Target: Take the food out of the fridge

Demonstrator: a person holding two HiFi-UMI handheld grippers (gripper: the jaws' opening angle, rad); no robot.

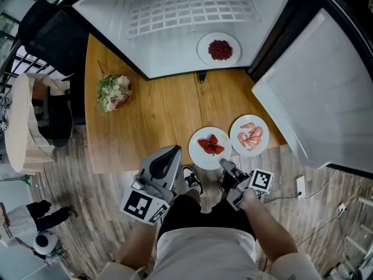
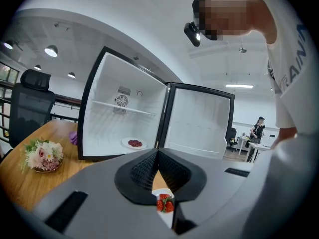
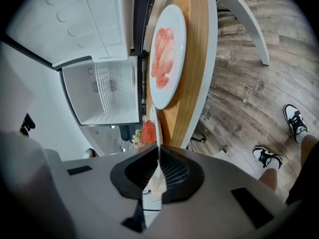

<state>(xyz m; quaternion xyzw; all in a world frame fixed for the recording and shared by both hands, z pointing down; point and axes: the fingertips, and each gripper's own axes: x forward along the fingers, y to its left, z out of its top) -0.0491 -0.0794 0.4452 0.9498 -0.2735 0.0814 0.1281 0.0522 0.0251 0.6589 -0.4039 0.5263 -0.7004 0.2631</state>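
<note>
Strawberry plate (image 1: pixel 197 155): sits at the near edge of the worktop (image 1: pixel 157 109), outside the fridge (image 1: pixel 175 51). The right claw (image 1: pixel 224 165) is pinched on the near rim of the strawberry plate. Shrimp plate (image 1: pixel 260 147): on the worktop, just beside the strawberry plate, to its right. Plate of dark red pieces (image 1: pixel 205 46): on the fridge floor, with the fridge door (image 1: pixel 315 92) swung open. Left claw (image 1: pixel 170 155): pressed together with nothing between it, held just left of the strawberry plate. Flower bowl (image 1: pixel 114 92): near the worktop's left edge.
</note>
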